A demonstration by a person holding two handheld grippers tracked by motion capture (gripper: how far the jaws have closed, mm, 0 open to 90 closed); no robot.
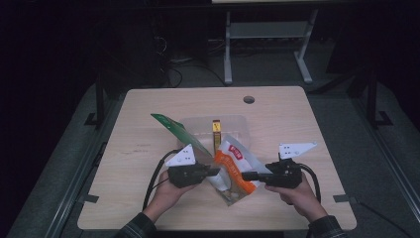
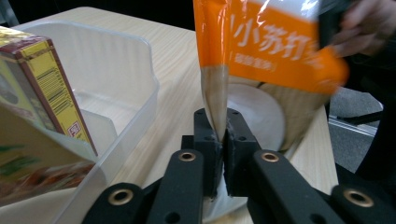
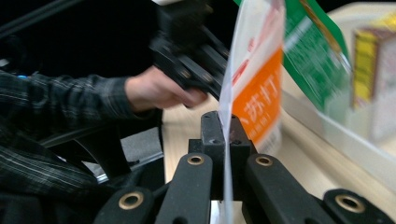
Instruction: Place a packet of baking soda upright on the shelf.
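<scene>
An orange and white snack bag [image 1: 233,168] hangs between my two grippers over the near middle of the table. My left gripper [image 1: 215,172] is shut on the bag's left edge; in the left gripper view its jaws [image 2: 223,135] pinch a brown fold of the bag [image 2: 271,46]. My right gripper [image 1: 246,175] is shut on the opposite edge. In the right gripper view the thin seam of the bag [image 3: 254,93] runs straight down between the pressed jaws of that gripper [image 3: 225,135]. Behind the bag stands a clear plastic bin [image 1: 235,120].
The bin [image 2: 140,70] holds a yellow box [image 1: 216,130] [image 2: 42,79] [image 3: 369,60], and a green packet [image 1: 173,129] [image 3: 313,51] leans on its left rim. A round hole [image 1: 249,99] sits near the table's far edge. A desk frame [image 1: 267,34] stands beyond.
</scene>
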